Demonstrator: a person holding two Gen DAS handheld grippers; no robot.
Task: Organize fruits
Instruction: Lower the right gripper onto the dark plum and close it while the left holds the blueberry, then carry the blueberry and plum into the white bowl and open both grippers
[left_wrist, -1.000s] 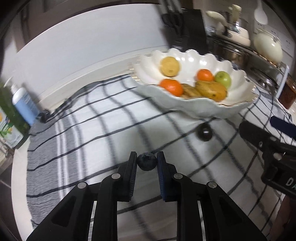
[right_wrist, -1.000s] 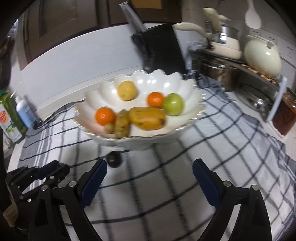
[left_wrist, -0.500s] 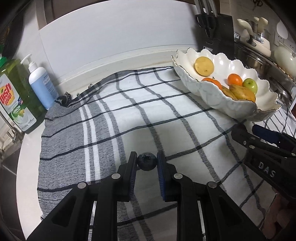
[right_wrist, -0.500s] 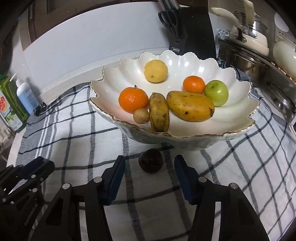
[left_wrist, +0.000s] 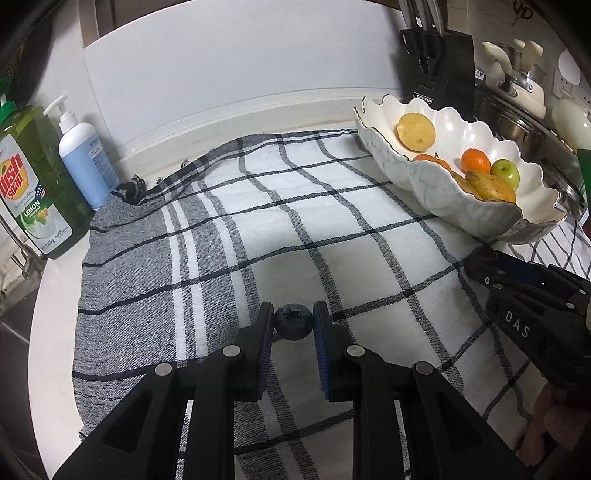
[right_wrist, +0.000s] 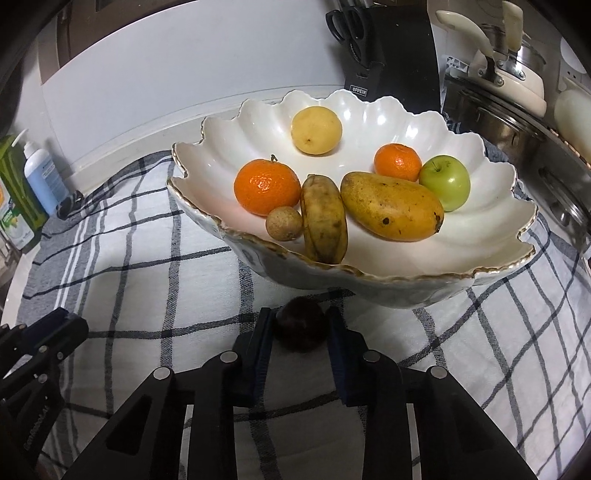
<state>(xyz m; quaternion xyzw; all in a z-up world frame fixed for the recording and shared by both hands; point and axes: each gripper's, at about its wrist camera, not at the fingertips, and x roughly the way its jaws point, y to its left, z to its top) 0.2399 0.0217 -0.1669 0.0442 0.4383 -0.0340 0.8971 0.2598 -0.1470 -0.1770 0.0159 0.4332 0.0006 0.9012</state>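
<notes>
Left wrist view: the left gripper is clamped on a blueberry, held between both pads above the checked cloth. Ahead of it the cloth lies bare up to the white backsplash. At the left edge stand two bottles: one green dish soap bottle and one blue pump bottle. The scalloped white bowl sits at the far right, with the knife block behind it.

Right wrist view: the right gripper is closed on one dark round fruit, which rests on the cloth just in front of the bowl's near rim; whether fruit and bowl wall touch cannot be told. Both pads press its sides.

Bowl contents, counted:
- two oranges
- one green apple
- one mango
- one browned banana
- one round yellow fruit
- one small tan fruit

The bowl's right half is open. Pots crowd the counter's right edge.
</notes>
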